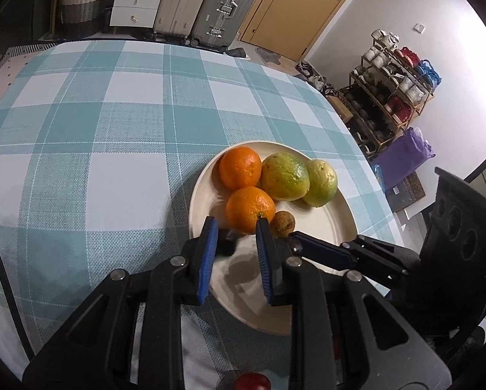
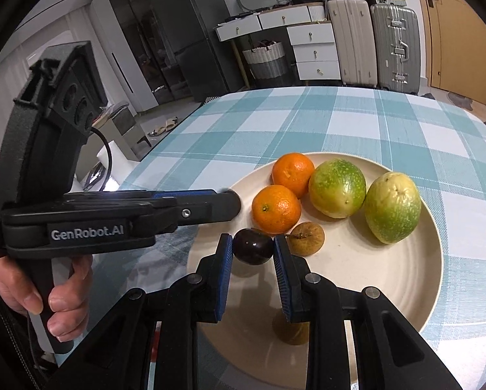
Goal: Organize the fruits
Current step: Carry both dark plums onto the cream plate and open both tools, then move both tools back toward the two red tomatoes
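Note:
A cream plate (image 2: 389, 292) (image 1: 337, 214) on the checked tablecloth holds two oranges (image 2: 276, 208) (image 1: 250, 209), two green-yellow fruits (image 2: 337, 188) (image 1: 285, 176) and a small brown fruit (image 2: 307, 234) (image 1: 282, 224). A dark plum (image 2: 253, 246) sits at the tips of my right gripper (image 2: 253, 243), whose jaws stand either side of it; contact is unclear. In the left wrist view the plum (image 1: 226, 243) is a dark blur. My left gripper (image 1: 236, 227) is open and empty over the plate's near rim. Another brown fruit (image 2: 291, 331) lies under my right gripper.
A red fruit (image 1: 252, 382) shows at the bottom edge of the left wrist view. The table edge drops off at the right, with a shoe rack (image 1: 392, 97) beyond. Suitcases (image 2: 373, 42) and drawers (image 2: 314, 48) stand behind the table.

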Motion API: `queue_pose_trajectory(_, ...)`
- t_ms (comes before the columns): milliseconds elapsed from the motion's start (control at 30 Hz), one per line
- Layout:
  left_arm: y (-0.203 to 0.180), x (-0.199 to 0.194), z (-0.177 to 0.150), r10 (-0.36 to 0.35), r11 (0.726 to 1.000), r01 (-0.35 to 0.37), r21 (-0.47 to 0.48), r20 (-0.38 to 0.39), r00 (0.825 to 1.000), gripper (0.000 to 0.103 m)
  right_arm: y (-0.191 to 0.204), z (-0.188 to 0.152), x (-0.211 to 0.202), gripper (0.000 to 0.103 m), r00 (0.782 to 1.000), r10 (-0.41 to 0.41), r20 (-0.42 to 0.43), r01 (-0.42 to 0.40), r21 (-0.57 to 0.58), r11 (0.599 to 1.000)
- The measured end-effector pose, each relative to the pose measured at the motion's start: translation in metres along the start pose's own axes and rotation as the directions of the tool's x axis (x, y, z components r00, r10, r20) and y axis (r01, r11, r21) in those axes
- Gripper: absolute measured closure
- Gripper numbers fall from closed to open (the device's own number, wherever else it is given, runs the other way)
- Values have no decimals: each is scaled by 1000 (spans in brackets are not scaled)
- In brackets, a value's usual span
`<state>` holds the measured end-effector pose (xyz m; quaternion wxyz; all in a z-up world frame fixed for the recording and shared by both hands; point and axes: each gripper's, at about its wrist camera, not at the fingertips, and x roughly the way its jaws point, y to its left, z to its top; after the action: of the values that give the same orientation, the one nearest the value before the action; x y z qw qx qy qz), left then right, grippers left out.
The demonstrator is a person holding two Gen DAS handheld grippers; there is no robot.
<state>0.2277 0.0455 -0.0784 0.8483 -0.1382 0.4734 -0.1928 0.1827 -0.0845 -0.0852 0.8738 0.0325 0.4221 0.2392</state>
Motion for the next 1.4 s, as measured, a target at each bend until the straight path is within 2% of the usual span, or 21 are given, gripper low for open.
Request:
queue_pose_trajectory(67, -1, -1, 1, -1, 1000, 1, 3, 1, 1000, 82, -2, 1, 3, 75, 1000, -2, -9, 2, 12, 1000)
queue_pose_trajectory(133, -2, -7, 2, 2, 1000, -2, 4, 16, 1000, 76, -4, 1, 2, 70, 1000, 0, -4, 0, 16, 1000)
queue_pose_trajectory(233, -4, -17, 1, 9, 1000, -9, 1, 42, 999, 63, -4, 0, -9, 54, 999, 2, 32, -2, 12, 1000)
queue_pose_trajectory(333, -6, -27, -2, 25, 1000, -24, -9, 56, 998, 57, -7, -2, -21, 36, 997, -9, 72, 8, 20, 1000)
queue_pose_trajectory(367, -6, -30, -4, 29, 1000, -28, -12, 58, 998, 56, -7, -3, -23, 34, 997, -7, 76, 5, 23, 1000)
queue_pose_trajectory(567, -12, -47, -19, 61, 998, -60, -13, 73, 995, 52, -6, -14, -42, 33, 996, -25, 90, 21, 41, 999)
queue_pose_trajectory(700, -16, -60, -30, 71, 997, -70, -20, 86, 994, 48, -2, -19, -56, 25, 992, -37, 122, 32, 44, 999)
queue_pose_trajectory(833, -21, -75, -40, 82, 996, -80, -27, 113, 990, 37, 5, -24, -70, 23, 988, -45, 148, 41, 27, 999)
queue_pose_trajectory(967, -29, -90, -50, 99, 995, -98, -14, 135, 986, 35, 14, -29, -86, 21, 981, -40, 191, 38, 16, 999)
queue_pose_trajectory(1100, -34, -102, -61, 114, 993, -113, -11, 155, 981, 24, 20, -33, -99, 20, 977, -5, 213, 2, 14, 1000)
queue_pose_trajectory(1200, -38, -113, -69, 120, 993, -121, -7, 178, 977, 22, 24, -35, -108, 20, 973, -4, 231, 1, 15, 1000)
queue_pose_trajectory(1333, -42, -124, -79, 154, 987, -158, 2, 204, 967, 21, 27, -42, -119, 19, 965, 0, 262, -8, 28, 1000)
queue_pose_trajectory(1400, -45, -132, -85, 210, 977, -214, -12, 245, 947, 21, 28, -46, -123, 17, 962, -2, 273, -8, 37, 999)
